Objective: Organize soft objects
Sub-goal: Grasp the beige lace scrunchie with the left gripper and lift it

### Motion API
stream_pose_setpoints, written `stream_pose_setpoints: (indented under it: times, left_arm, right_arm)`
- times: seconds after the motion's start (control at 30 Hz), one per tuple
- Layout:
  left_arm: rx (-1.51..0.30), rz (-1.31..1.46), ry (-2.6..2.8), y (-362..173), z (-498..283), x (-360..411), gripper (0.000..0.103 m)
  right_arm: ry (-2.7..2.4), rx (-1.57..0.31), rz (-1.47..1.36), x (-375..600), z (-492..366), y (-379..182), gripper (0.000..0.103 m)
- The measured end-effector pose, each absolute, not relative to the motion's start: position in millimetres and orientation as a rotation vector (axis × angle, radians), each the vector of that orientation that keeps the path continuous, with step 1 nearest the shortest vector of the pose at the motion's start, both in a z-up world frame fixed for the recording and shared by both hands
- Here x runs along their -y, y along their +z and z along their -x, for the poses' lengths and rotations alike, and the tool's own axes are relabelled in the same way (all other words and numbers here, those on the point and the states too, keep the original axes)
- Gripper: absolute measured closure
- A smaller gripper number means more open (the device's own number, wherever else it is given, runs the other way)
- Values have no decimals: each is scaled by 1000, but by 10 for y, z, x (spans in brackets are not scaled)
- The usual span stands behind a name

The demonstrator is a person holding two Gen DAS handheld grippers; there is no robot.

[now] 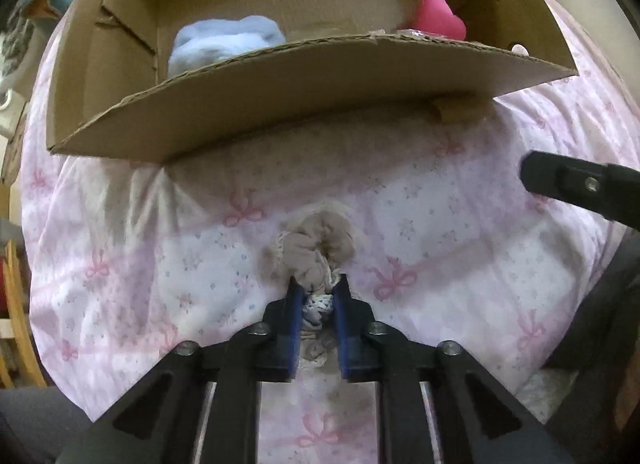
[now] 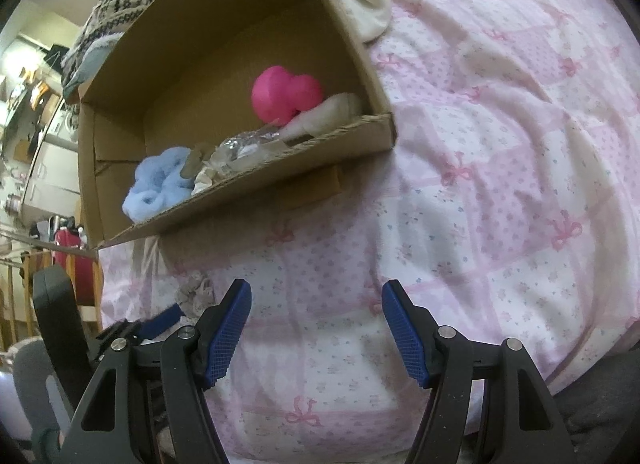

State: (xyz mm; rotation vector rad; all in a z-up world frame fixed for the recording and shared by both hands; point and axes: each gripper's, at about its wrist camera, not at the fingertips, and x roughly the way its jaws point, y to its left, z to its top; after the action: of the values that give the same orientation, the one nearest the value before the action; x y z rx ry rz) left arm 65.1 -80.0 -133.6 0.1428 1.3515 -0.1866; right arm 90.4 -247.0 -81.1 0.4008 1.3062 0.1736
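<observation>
On the pink bedspread (image 1: 460,216), just short of the box (image 1: 304,76), a beige scrunchie (image 1: 320,246) is pinched at its near end between the left gripper's (image 1: 319,294) narrowed blue pads (image 1: 295,304). Inside the box lie a blue fluffy cloth (image 1: 228,42) and a pink heart (image 1: 438,16). To the right, the right gripper (image 2: 316,304) hangs over bare bedspread, fingers wide and holding nothing. A cream cloth (image 2: 366,8) lies beyond the box.

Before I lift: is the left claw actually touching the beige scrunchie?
Touching. The left wrist view shows the left claw closed on the beige scrunchie, with bunched fabric squeezed between both blue pads and no gap.
</observation>
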Motion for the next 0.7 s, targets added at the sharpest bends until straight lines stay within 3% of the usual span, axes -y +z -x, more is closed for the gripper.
stream_pose_setpoints:
  times: [0.4,0.67,0.7]
  left_arm:
    - [-1213,80,-137,-812,-559,258,92]
    - [-1223,96,-133,-797,-637,285,92]
    - [-1221,97,-133,-803,-642,285,92]
  right_arm:
    - [99,-1222,-196,2124,-1223,-931,31]
    - [91,-1177,-31,1829,-1432,-1087,31]
    - [94,-1172,-28,1819,-1447,-1105,40]
